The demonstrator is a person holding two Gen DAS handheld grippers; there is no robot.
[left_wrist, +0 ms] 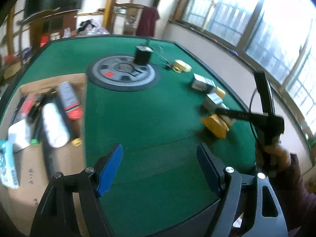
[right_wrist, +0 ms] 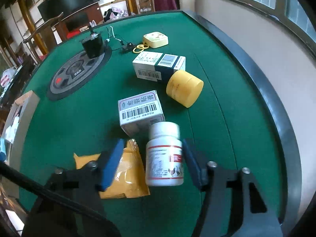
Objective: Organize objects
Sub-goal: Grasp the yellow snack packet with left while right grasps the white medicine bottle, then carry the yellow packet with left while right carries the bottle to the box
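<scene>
At far left, a cardboard box (left_wrist: 29, 179) sits on the green table (left_wrist: 150, 118). It holds a white cylinder (left_wrist: 54, 125), a grey can with a red band (left_wrist: 69, 99), a green cap (left_wrist: 35, 142) and a pale blue packet (left_wrist: 7, 164) cut off by the frame edge. Motion blur makes every label in the box unreadable.

The left gripper (left_wrist: 160, 167) hangs over bare felt, jaws apart with nothing between them.

At table centre lies a round grey mat (right_wrist: 79, 73) with a red mark, and a black motor-like block (right_wrist: 92, 45) with thin wires stands on it. Its markings are too small to read.

To the right, a white bottle (right_wrist: 165, 154) lies on its side, with a red-bordered label and small bird figures; the print cannot be read. The right gripper (right_wrist: 151, 162) has its jaws on either side of the bottle. The right pad is touching or just beside the bottle wall, and the left pad stands clear, over a yellow packet (right_wrist: 126, 169).

Beyond the bottle sits a white carton (right_wrist: 140, 110) with a barcode and Chinese characters seen inverted. Further back is a white-and-navy carton (right_wrist: 160, 67) with barcodes, touching a yellow jar (right_wrist: 184, 88). A cream case (right_wrist: 156, 39) with a yellow ring lies at the rear.
</scene>
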